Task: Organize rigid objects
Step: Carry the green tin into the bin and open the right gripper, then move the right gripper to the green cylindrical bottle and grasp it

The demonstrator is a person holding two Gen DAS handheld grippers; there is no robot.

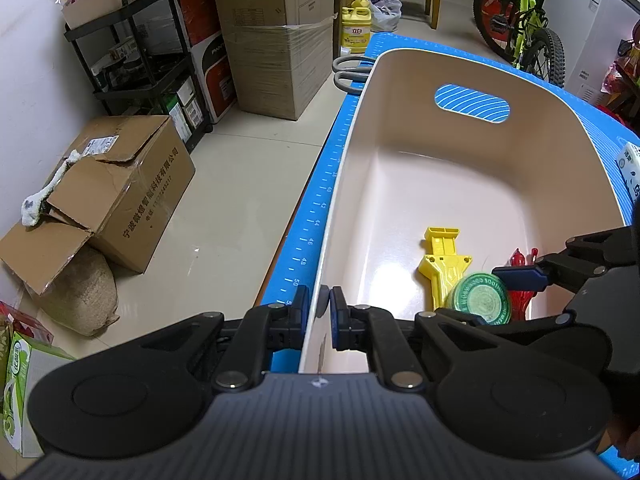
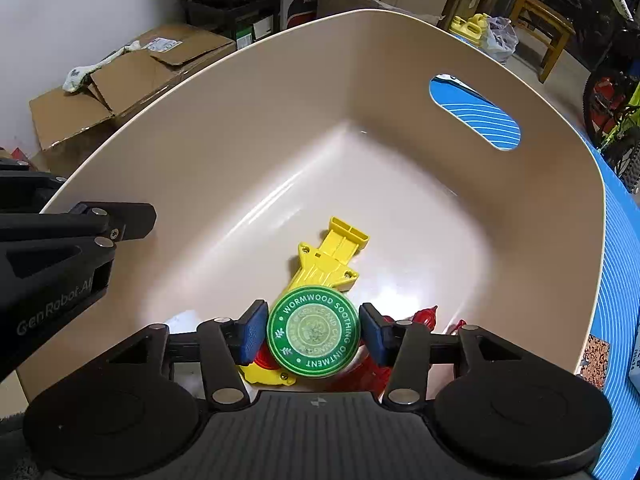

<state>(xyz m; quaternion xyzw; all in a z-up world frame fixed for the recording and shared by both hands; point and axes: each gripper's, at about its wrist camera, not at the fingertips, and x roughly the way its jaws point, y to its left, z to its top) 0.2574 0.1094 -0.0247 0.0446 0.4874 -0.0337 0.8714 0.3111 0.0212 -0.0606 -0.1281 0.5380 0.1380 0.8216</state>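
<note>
Round green tin (image 2: pixel 313 331) in smooth beige tub (image 2: pixel 280 92).

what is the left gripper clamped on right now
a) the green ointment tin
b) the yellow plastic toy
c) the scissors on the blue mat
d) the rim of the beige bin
d: in the left wrist view the left gripper has its pads pinched on the side wall of the beige bin, while the green ointment tin and yellow plastic toy lie inside it and the scissors sit beyond it on the blue mat.
</note>
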